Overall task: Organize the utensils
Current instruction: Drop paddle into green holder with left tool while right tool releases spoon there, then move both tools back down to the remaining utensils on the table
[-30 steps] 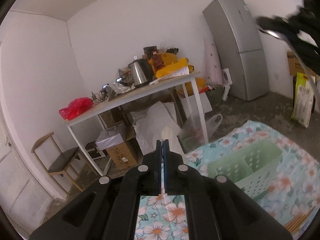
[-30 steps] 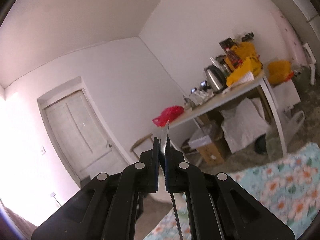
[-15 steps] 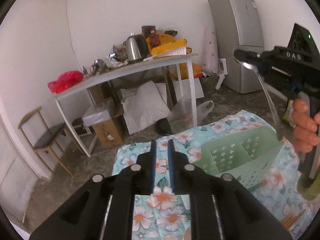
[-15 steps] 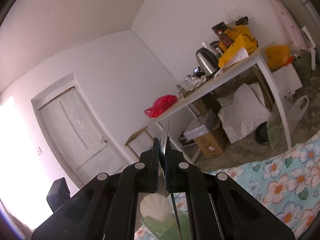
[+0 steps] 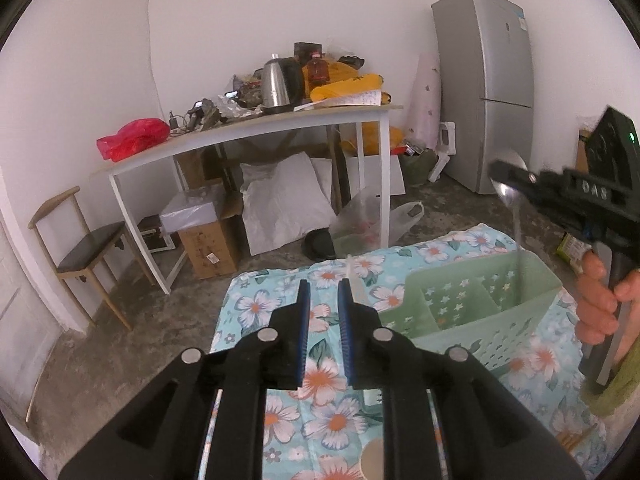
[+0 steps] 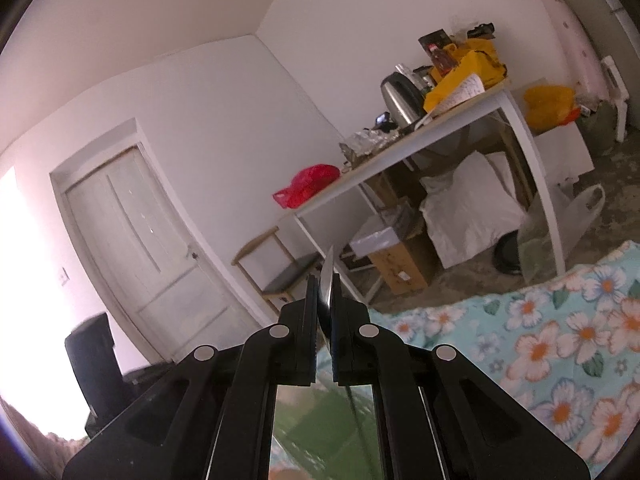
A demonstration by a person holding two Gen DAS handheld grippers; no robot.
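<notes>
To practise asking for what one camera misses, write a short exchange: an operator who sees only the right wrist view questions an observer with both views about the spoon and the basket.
Operator: I see the metal spoon edge-on in my jaws. Which way does it hang?
Observer: Bowl up in the right gripper, handle hanging down to the green basket's far rim.
Operator: And the left gripper?
Observer: Its jaws have just been opening; nothing is clamped between its pads.

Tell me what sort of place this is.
Probably a room in a home, used for kitchen things and storage: a refrigerator, a kettle on a cluttered white table, boxes beneath.
</notes>
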